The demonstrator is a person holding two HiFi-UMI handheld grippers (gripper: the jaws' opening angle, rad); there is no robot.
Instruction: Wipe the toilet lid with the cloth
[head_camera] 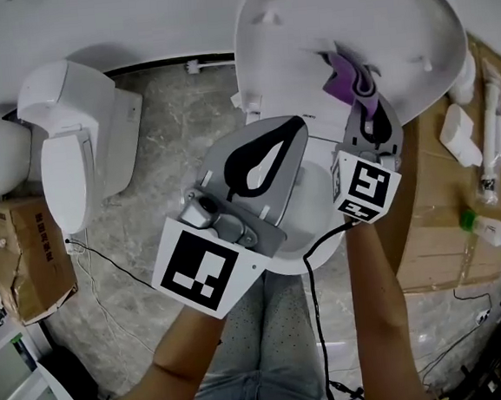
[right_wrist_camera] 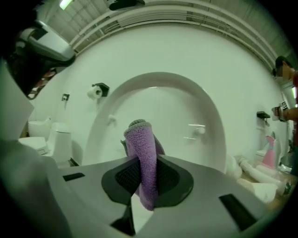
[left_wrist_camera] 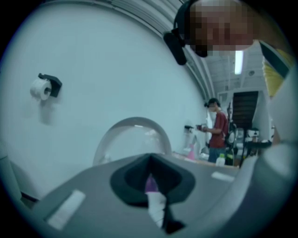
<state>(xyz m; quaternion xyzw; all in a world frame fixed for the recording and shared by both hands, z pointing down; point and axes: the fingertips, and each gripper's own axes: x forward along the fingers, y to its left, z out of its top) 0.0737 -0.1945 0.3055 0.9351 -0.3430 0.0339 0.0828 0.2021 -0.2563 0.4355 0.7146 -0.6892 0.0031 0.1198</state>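
Cloth [head_camera: 351, 80] sits pinched in right claw [head_camera: 361, 100], jaws clamped on the folded purple roll w/ a good length sticking out past the tips toward the toilet lid [head_camera: 304, 11]. Lid is up, inner face toward the person, and cloth lies over its lower right part in head view. Contact btwn cloth and lid: can't tell for sure, prob. touching or just short. Left claw [head_camera: 299, 123] is closed, hovering over the bowl [head_camera: 320, 202] just beside the right one. A thin purple sliver shows at its seam in left gripper view, can't say what, so I take it as carrying nothing that matters. Step in hand, as I judge it: wiping inner face of lid. To do it well, press the free end of the roll flat on the plastic, not the claw tips, since hard tips could scratch or shove the lid back on its hinge. Go in overlapping passes, top to bottom, edge to edge, incl. round the small bumpers [head_camera: 262, 17] where dirt likely collects. Pressure light & even: lid prob. stands on its hinge alone and may flex or swing. Grip looks firm but roll is floppy, so drag it rather than push it end-on, else it folds under. Left claw could steady the lid rim if it wobbles; otherwise hold it clear of the wiping path.
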